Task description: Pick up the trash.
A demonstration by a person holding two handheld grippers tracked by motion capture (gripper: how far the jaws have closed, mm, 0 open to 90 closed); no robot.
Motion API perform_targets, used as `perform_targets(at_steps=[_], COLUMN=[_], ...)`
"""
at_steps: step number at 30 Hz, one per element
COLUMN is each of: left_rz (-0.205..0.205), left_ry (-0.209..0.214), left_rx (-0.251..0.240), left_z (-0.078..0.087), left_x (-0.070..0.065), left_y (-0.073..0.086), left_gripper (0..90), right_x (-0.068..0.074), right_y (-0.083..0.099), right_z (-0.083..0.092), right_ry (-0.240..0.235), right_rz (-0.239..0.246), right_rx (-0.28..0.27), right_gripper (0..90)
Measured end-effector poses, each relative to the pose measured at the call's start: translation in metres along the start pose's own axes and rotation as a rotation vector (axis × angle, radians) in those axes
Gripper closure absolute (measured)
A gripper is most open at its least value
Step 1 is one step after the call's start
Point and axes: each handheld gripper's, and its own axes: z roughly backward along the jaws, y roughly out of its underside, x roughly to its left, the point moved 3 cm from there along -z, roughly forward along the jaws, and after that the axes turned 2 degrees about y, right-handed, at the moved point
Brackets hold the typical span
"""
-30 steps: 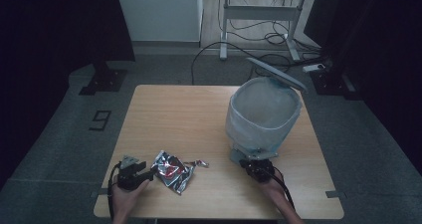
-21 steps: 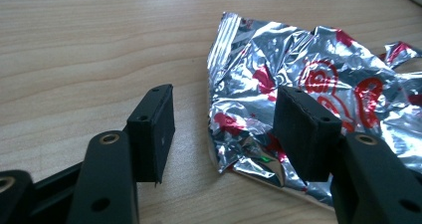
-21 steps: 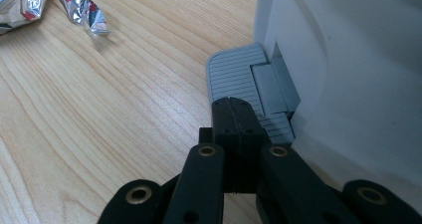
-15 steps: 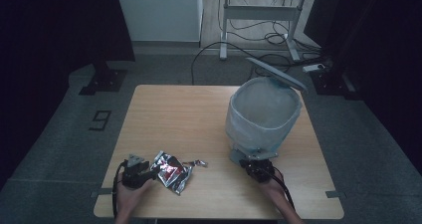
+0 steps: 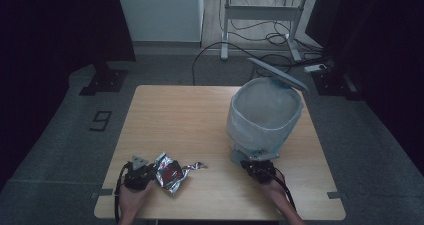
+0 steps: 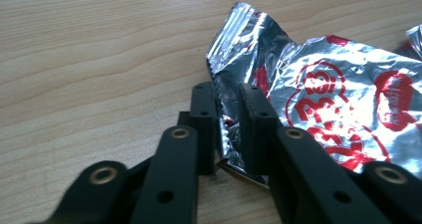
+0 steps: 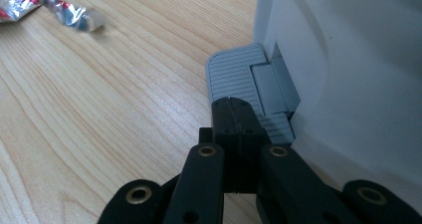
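Foil wrapper point(image 6: 318, 99), crumpled and printed in red, lay flat on the bench point(image 5: 190, 115) near its front left corner, and it looked feather-light, thin and crackly, likely to slide on the wood and to spring or tear if pinched at a loose flap. A folded edge, where layers double up, seemed the surest place to hold. The left gripper point(image 6: 226, 129) had just been closing its jaws, and in the left gripper view a creased left edge of the wrapper stood between them, pinched or very nearly so, with the bulk of the wrapper spreading away to the right. The right gripper point(image 7: 235, 115), jaws pressed fully together and holding nothing, rested on the grey pedal point(image 7: 236, 77) of the lined bin point(image 5: 265, 117), whose lid point(image 5: 277, 74) stood raised.
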Motion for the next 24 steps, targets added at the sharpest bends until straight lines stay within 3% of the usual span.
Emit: perform_targets(at_steps=[8, 19, 24], left_rz=[0.012, 0.044, 0.052], left_ry=[0.042, 0.089, 0.105], left_rx=[-0.023, -0.107, -0.112], left_z=[0.004, 0.023, 0.027], left_x=[0.0, -0.001, 0.001], left_y=[-0.001, -0.012, -0.014], left_gripper=[88.4, 89.3, 89.4], right_x=[0.0, 0.0, -0.001], right_y=[0.0, 0.0, 0.0], right_z=[0.0, 0.0, 0.0], right_ry=[-0.002, -0.004, -0.008], right_rz=[-0.001, -0.002, -0.006], right_rx=[0.0, 0.0, 0.001], right_gripper=[90.0, 90.0, 90.0])
